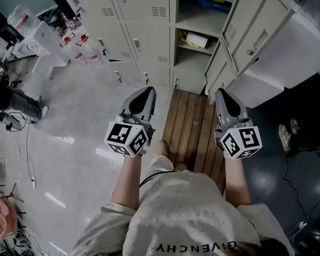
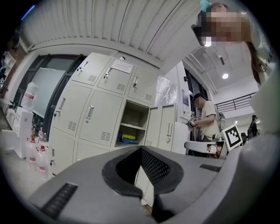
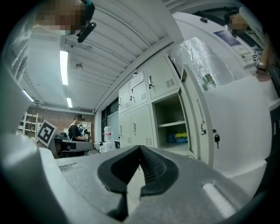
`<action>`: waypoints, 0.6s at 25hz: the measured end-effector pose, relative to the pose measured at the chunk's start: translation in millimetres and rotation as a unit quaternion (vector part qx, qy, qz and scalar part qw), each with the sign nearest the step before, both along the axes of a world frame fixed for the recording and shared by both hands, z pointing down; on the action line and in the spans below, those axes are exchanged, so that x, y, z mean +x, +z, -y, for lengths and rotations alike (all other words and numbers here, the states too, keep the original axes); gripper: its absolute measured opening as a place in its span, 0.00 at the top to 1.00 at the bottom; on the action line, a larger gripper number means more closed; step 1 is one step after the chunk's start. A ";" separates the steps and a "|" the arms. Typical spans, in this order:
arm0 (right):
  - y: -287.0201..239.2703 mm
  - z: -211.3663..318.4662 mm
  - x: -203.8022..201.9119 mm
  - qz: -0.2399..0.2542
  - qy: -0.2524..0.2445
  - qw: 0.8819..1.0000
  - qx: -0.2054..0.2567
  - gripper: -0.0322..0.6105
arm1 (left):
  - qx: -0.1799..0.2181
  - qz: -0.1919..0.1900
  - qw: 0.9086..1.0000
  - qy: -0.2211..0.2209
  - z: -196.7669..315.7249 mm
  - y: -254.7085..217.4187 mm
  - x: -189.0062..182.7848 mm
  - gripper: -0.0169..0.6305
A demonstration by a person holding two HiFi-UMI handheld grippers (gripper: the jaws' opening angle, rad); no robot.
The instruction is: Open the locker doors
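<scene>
A bank of cream metal lockers (image 1: 144, 44) stands ahead of me. One column is open (image 1: 197, 41), its shelves showing a folded white thing and blue and yellow items (image 2: 127, 138). Its doors (image 1: 252, 38) swing out to the right, and a key (image 3: 216, 139) hangs from one door (image 3: 197, 118). The doors to the left (image 2: 98, 118) are closed, with handles. My left gripper (image 1: 148, 90) (image 2: 141, 149) is shut and empty, held in the air short of the closed doors. My right gripper (image 1: 220, 91) (image 3: 140, 148) is shut and empty beside the open doors.
I stand on a wooden plank platform (image 1: 190, 128) in front of the lockers. Water jugs with red caps (image 1: 84, 45) stand at the left of the lockers. A person (image 1: 7, 99) sits at far left among floor cables. Shoes (image 1: 287, 133) lie at right.
</scene>
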State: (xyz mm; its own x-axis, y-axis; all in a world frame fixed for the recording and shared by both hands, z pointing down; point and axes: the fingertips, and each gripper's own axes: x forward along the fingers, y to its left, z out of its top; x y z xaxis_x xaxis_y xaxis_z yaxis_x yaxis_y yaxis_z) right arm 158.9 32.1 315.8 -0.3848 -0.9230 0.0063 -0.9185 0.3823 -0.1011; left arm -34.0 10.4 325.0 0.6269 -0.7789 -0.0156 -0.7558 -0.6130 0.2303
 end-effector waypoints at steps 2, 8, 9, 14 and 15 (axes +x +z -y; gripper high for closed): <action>0.2 -1.2 -0.4 -0.003 0.000 1.000 0.000 0.95 | 0.001 0.002 1.000 -0.001 0.7 -1.8 -1.1 0.98; 0.1 1.3 5.8 0.001 0.006 1.000 -0.002 0.95 | -0.002 0.006 1.000 -0.003 5.6 -4.9 -1.7 0.98; 0.2 1.7 7.4 0.001 0.007 1.000 -0.003 0.95 | -0.003 0.006 1.000 -0.004 6.3 -5.1 -1.3 0.98; 0.9 2.8 14.9 0.001 0.009 1.000 -0.004 0.95 | -0.006 0.005 1.000 -0.005 10.4 -5.7 1.1 0.98; 2.4 2.5 16.5 0.002 0.010 1.000 -0.006 0.95 | -0.007 0.005 1.000 -0.004 10.5 -4.6 2.0 0.98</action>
State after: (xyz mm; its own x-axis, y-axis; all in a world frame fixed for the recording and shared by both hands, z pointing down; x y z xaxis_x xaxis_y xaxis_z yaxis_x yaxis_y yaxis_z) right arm 175.4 29.5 318.2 -0.3655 -0.9307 0.0157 -0.9259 0.3619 -0.1084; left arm -32.0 -0.1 320.4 0.6207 -0.7840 0.0017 -0.7630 -0.6036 0.2311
